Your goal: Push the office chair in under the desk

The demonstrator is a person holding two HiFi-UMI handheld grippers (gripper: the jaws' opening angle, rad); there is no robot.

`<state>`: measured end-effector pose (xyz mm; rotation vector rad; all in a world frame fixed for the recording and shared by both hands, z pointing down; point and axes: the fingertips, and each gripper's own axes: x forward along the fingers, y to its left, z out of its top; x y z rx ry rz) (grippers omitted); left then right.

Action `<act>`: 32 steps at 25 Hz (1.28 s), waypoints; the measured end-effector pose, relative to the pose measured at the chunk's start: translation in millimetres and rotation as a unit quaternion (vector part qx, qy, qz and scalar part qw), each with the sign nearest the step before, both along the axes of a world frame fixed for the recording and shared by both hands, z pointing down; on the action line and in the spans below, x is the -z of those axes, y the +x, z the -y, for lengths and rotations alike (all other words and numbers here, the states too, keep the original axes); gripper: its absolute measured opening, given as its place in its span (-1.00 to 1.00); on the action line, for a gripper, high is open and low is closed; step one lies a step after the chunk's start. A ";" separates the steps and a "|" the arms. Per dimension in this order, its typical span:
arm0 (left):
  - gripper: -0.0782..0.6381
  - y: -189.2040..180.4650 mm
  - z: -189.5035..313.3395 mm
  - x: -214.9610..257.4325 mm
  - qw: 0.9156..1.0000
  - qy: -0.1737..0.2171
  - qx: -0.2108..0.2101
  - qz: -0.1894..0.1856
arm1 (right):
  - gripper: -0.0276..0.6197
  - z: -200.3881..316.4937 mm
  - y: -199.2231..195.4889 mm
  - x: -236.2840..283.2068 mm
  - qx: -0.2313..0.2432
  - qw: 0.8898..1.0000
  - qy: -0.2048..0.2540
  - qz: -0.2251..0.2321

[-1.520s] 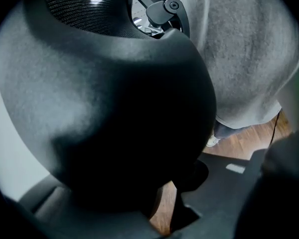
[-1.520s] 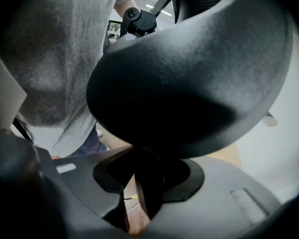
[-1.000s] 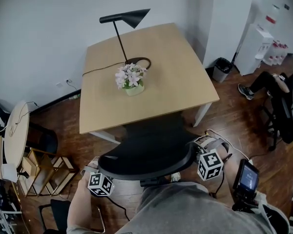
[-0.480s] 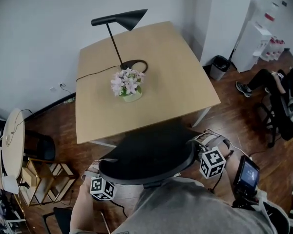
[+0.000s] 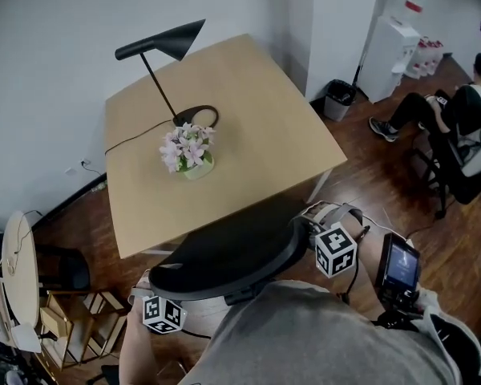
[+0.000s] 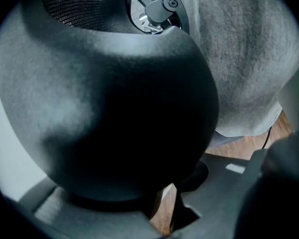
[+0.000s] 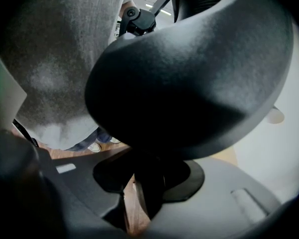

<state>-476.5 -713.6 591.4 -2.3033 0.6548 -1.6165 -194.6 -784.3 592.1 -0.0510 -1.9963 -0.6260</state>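
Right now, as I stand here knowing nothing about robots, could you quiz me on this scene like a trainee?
1. True or false: the lamp on the desk lies knocked over.
2. What stands next to the lamp's base? A) a flower pot B) a laptop C) a mug
3. Fill in: the left gripper and the right gripper each grip the back of the _____.

Key: 1 false, it stands upright; 2 A; 3 office chair.
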 end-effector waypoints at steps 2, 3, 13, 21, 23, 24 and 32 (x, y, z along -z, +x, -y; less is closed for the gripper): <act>-0.39 -2.6 5.7 0.8 1.000 0.001 0.002 0.001 | -0.45 6.5 -3.2 0.3 0.002 1.000 0.001 0.001; -0.39 -3.2 8.1 1.0 1.000 0.003 0.003 0.001 | -0.45 9.3 -4.0 0.5 0.003 1.000 0.001 0.001; -0.39 -3.9 27.3 1.1 1.000 0.002 0.002 0.002 | -0.45 28.8 -5.8 2.1 0.004 1.000 0.002 0.002; -0.39 -0.8 30.5 -0.9 1.000 -0.012 0.000 -0.010 | -0.45 35.8 -5.1 0.3 0.009 1.000 -0.001 0.001; -0.39 -0.9 30.5 -1.3 1.000 -0.015 -0.001 -0.011 | -0.45 35.9 -5.3 0.3 0.009 1.000 -0.001 0.001; -0.39 -1.0 30.7 -1.4 1.000 -0.015 -0.002 -0.012 | -0.45 36.0 -5.4 0.2 0.009 1.000 -0.001 0.001; -0.29 -5.0 32.8 5.0 0.998 0.059 0.031 -0.005 | -0.29 35.8 -6.6 2.7 -0.014 0.999 0.003 0.029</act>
